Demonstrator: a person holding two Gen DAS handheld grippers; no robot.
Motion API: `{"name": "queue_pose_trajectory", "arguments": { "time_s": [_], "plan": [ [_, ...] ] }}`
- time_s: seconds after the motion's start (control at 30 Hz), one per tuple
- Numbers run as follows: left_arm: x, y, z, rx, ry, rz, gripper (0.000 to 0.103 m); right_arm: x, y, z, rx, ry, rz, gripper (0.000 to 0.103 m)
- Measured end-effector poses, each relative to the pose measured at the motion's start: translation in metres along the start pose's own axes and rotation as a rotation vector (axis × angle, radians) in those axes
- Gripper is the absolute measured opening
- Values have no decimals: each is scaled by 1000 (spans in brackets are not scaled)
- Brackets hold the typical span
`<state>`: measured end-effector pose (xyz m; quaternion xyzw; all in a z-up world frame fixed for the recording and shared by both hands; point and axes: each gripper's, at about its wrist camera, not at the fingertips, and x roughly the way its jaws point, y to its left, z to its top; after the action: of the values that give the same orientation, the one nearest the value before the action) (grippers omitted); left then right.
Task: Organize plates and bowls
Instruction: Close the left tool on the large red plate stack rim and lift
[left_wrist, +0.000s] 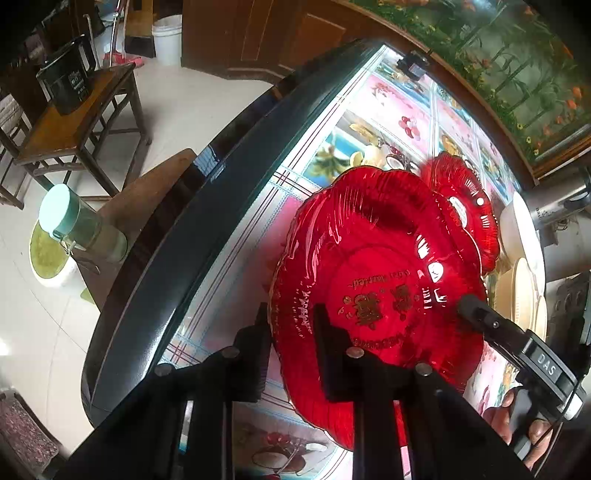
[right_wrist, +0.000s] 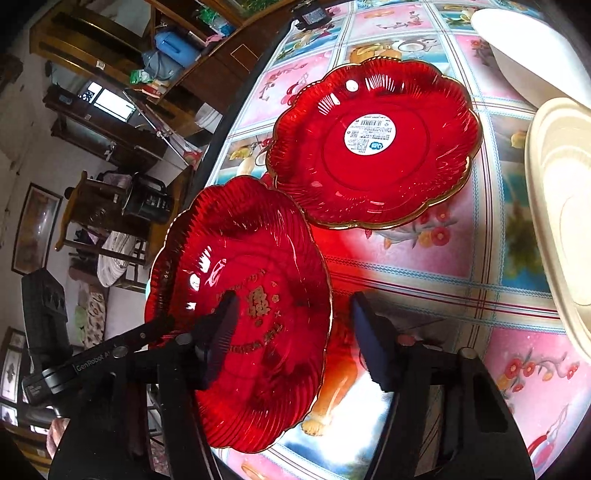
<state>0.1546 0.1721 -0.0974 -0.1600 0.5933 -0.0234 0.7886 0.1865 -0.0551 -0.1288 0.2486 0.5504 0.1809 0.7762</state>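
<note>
the near red plate (right_wrist: 240, 306) is tilted up off the table (right_wrist: 424, 280), its gold lettering facing the cameras. the left gripper (left_wrist: 291, 325) has it by the rim: one finger sits behind the scalloped edge, the other lies across the plate's face, and the two are drawn close with the glass between them. in the right wrist view that same gripper shows as a dark arm reaching in from the left, its tip on the plate near the lettering.

the right gripper (right_wrist: 295, 332) stands wide apart. its left finger is in front of the plate's face and its right finger is out over the tablecloth, clear of the rim. whether the left pad is actually touching the glass i can't quite tell from here; it does not have a grip on anything.

the second red plate (right_wrist: 373, 144) lies flat on the table just beyond the tilted one, with a round white sticker in its middle. the two rims look close, the raised plate's edge overlapping the flat one in the view.

to the right of the red plates are cream plates (right_wrist: 561, 206) and a white bowl (right_wrist: 524, 51) behind them, all on the flowered tablecloth. in the left wrist view the cream plates (left_wrist: 524, 295) sit at the far side past the red glass, and a wooden stool (left_wrist: 77, 122) with a dark kettle (left_wrist: 68, 81) stands on the floor off the table's edge.
</note>
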Motion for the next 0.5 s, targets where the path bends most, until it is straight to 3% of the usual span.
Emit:
{"name": "queue_pose_trajectory", "arguments": {
  "time_s": [0.23,0.4,0.5],
  "plan": [
    [1,1,1,26,-11,39,7,5,-6,-1,22,-1,-37,17],
    [2,-1,0,57,-26,58,6,8,-14,-1,46,-14,-42,6],
    [1,-2,-2,73,-32,72,6,8,-10,-4,26,-33,-70,6]
  ]
}}
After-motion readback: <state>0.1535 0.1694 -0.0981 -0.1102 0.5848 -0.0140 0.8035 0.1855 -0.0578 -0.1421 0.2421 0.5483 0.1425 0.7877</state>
